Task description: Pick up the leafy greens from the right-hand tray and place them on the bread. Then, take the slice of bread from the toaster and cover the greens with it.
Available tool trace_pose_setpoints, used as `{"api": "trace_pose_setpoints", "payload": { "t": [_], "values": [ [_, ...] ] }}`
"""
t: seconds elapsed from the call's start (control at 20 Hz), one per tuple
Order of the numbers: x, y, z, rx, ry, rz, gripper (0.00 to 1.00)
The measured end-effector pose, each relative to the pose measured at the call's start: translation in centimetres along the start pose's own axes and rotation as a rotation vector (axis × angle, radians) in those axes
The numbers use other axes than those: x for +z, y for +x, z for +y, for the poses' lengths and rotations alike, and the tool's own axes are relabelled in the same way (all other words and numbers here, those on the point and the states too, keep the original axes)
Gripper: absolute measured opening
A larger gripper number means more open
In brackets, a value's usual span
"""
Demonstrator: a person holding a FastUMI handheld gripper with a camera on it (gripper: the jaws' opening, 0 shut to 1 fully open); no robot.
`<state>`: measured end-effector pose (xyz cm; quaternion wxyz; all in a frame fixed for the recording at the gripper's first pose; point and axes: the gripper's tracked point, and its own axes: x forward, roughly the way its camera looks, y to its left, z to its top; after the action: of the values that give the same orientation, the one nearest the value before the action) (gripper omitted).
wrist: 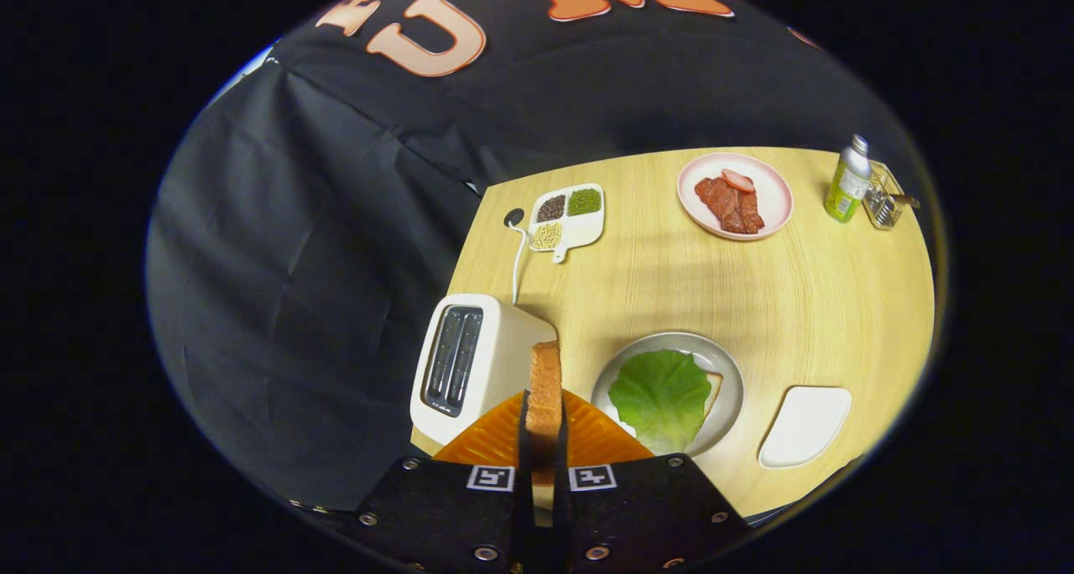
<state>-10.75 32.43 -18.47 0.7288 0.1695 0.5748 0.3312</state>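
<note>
My gripper (544, 423) is shut on a slice of bread (544, 385), held edge-on and upright between the fingers, above the table. Just left of it stands the white toaster (470, 364), its two slots dark. To the right, beyond the fingers, a grey plate (728, 373) holds another bread slice (714, 387) with a green leaf (661, 398) lying on top, covering most of it. A white tray (805, 425) lies to the right of the plate with nothing on it.
A pink plate (776, 196) with meat slices sits at the far side. A white divided dish of beans (569, 217) is far left, near the toaster's cord (515, 263). A green bottle (847, 180) and a wire basket (883, 196) stand at the far right corner.
</note>
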Motion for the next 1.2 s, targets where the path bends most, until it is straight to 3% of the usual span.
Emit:
{"api": "trace_pose_setpoints", "payload": {
  "t": [0.15,0.6,0.8,1.0,1.1,1.15,1.2],
  "values": [
    [-1.0,1.0,-3.1,0.008,0.023,-0.001,0.09],
    [-4.1,6.1,-8.3,0.141,0.137,0.003,0.09],
    [-5.0,7.4,-10.0,0.144,0.103,-0.008,0.09],
    [-5.7,8.2,-12.4,0.075,0.014,-0.012,0.12],
    [-5.9,8.5,-14.1,0.004,-0.052,-0.019,0.22],
    [-6.1,8.5,-14.8,-0.026,-0.080,-0.017,0.37],
    [-6.4,8.3,-14.7,-0.033,-0.105,-0.015,0.43]
  ]
}}
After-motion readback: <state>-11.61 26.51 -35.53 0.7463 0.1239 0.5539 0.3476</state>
